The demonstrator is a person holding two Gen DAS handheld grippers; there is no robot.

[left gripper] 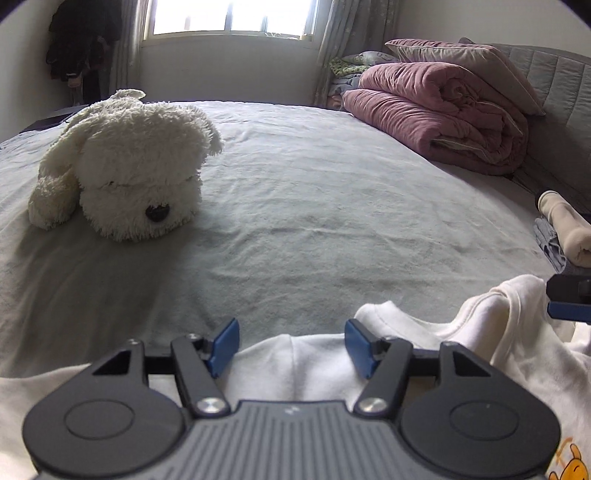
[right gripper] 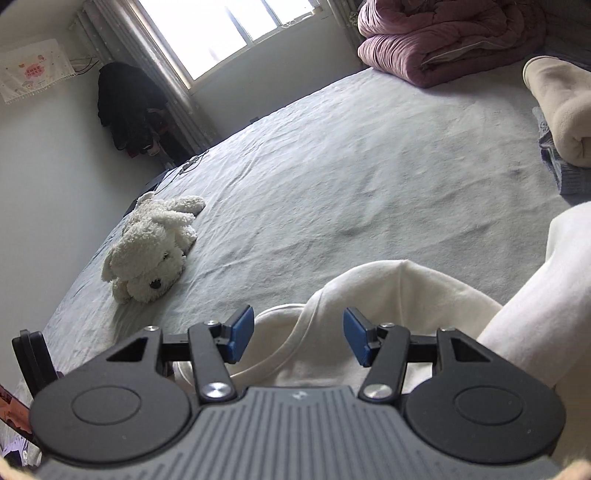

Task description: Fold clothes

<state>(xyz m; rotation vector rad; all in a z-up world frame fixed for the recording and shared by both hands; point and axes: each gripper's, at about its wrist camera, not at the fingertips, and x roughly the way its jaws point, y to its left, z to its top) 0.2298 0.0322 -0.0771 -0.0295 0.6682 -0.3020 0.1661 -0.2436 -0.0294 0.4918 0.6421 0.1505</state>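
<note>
White garment bunched at near edge of the bed sheet, neckline facing far – long axis unclear, runs roughly left-right. Left gripper jaws apart, cloth between but not pinched. Right gripper jaws apart over the collar. Plush dog far left, folded pink quilt far right – window behind.

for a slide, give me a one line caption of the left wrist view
Left gripper open over a white garment on the grey bedsheet, plush dog beyond.
</note>
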